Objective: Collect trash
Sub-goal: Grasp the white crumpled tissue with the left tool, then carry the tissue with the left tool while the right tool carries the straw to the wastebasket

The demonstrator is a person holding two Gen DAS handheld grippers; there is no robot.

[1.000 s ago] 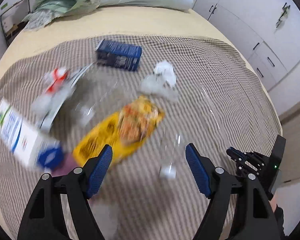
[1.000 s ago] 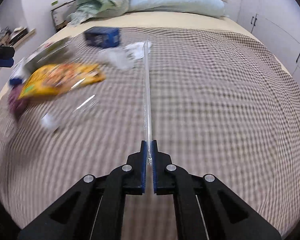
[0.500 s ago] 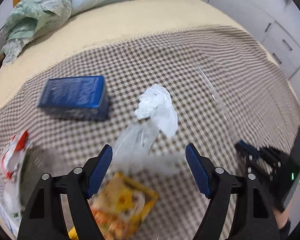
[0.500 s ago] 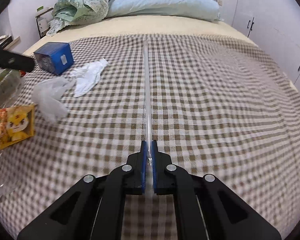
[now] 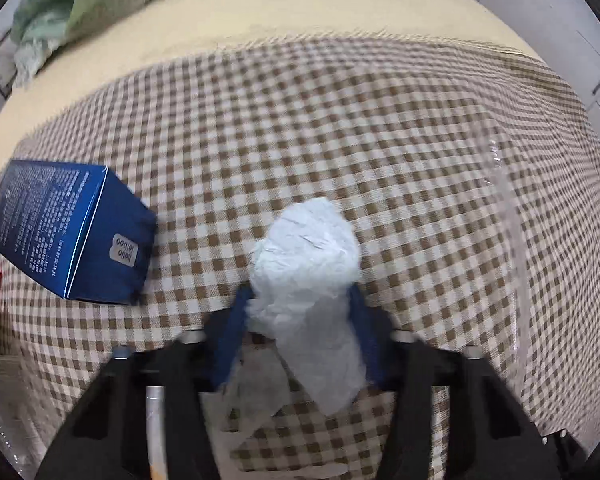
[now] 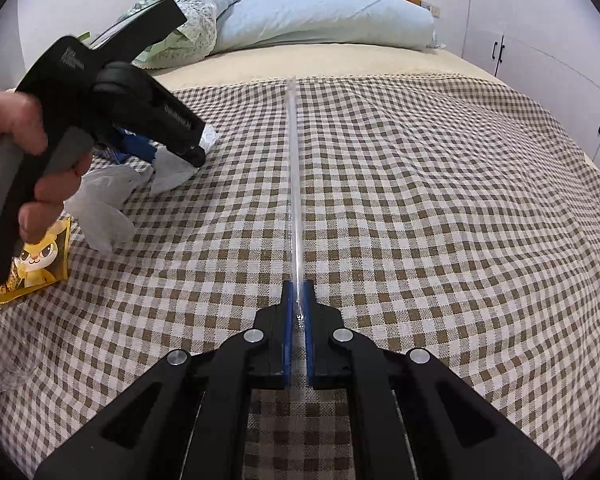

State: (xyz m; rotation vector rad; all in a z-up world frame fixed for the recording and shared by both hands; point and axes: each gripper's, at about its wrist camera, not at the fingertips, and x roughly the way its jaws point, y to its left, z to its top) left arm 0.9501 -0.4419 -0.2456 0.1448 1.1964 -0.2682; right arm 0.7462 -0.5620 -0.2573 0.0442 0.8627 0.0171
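In the left wrist view my left gripper (image 5: 300,300) is down on the checked blanket, its blue fingers closing around a crumpled white tissue (image 5: 306,264). The tissue fills the gap between the fingers. A blue carton (image 5: 72,240) lies to its left. In the right wrist view my right gripper (image 6: 297,300) is shut on the edge of a clear plastic bag (image 6: 294,184), seen edge-on as a thin line. The left gripper also shows there (image 6: 188,152), over the tissue (image 6: 172,170). A clear wrapper (image 6: 100,204) and a yellow snack packet (image 6: 32,268) lie at the left.
The checked blanket (image 6: 440,220) covers the bed. Pillows (image 6: 320,16) and a crumpled green cloth (image 5: 72,8) lie at the headboard. White cabinets (image 6: 560,64) stand at the right. The bag's clear edge (image 5: 512,248) shows at right in the left wrist view.
My left gripper has moved forward and down over the white tissue, and its fingers have narrowed around it. My right gripper has stayed shut on the clear bag.
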